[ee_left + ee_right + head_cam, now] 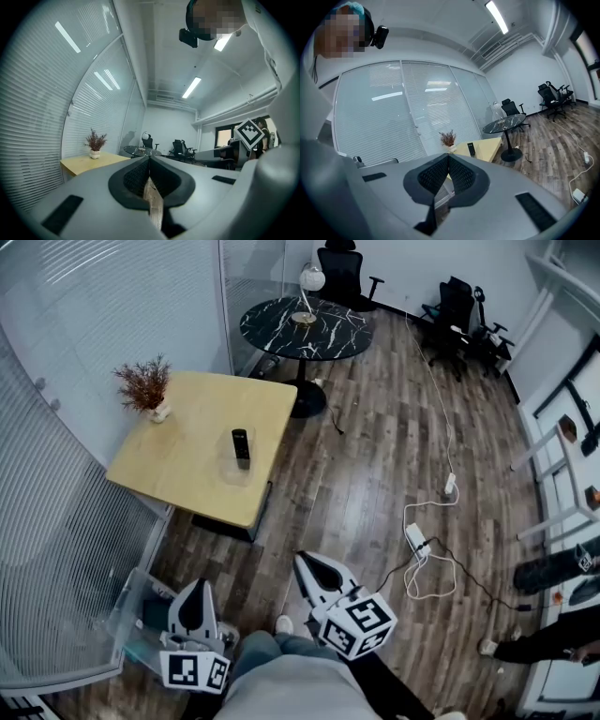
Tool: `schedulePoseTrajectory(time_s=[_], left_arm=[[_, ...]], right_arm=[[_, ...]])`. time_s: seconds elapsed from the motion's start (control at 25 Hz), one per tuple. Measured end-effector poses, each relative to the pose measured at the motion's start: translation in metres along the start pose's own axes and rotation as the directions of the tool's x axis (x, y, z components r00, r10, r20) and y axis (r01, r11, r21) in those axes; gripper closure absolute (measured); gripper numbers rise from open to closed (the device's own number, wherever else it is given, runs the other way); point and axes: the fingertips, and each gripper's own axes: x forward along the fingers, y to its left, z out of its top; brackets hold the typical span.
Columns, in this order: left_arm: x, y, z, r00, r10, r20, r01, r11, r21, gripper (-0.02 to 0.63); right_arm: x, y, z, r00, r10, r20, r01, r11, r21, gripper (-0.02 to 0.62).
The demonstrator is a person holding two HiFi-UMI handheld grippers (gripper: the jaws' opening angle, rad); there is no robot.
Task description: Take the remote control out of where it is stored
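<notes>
On the yellow table [178, 470], well apart from both tools, the remote control [241, 444] stands near a potted plant [145, 388]. Left gripper [194, 589] and right gripper [307, 561]: jaws together, nothing held. Print seen: square markers on their cubes [361, 622]. Right gripper view shows the remote control; left gripper view shows table and plant alone.

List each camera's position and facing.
Head view: on the person's head, facing steeply down at the yellow table and remote control; left hand-held gripper, right hand-held gripper and legs show.
Left gripper view: on the left hand-held gripper, facing along its shut jaws toward the plant.
Right gripper view: likewise, shut jaws toward the table.
All three share table and plant.
</notes>
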Motion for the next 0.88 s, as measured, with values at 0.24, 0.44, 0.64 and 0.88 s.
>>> schedulePoseTrajectory(time_s=[0.24,0.44,0.64,0.88], left_arm=[[0.007,0.0,-0.001,1.0,0.006,-0.006,-0.006,1.0,0.006,0.598],[0.015,0.009,-0.001,1.0,0.026,-0.008,-0.026,1.0,0.004,0.598],[0.033,0.019,0.001,1.0,0.018,-0.008,-0.018,1.0,0.007,0.598],[0.056,0.032,0.011,1.0,-0.007,-0.007,0.007,1.0,0.017,0.598]], right_arm=[[0.01,-0.004,0.0,1.0,0.022,-0.017,-0.022,1.0,-0.006,0.592],[0.018,-0.01,0.003,0.999,0.025,-0.02,-0.025,1.0,-0.007,0.592],[0.037,-0.014,0.006,0.999,0.025,-0.023,-0.025,1.0,-0.007,0.592],[0.061,-0.015,0.015,1.0,0.013,-0.021,-0.013,1.0,0.002,0.592]])
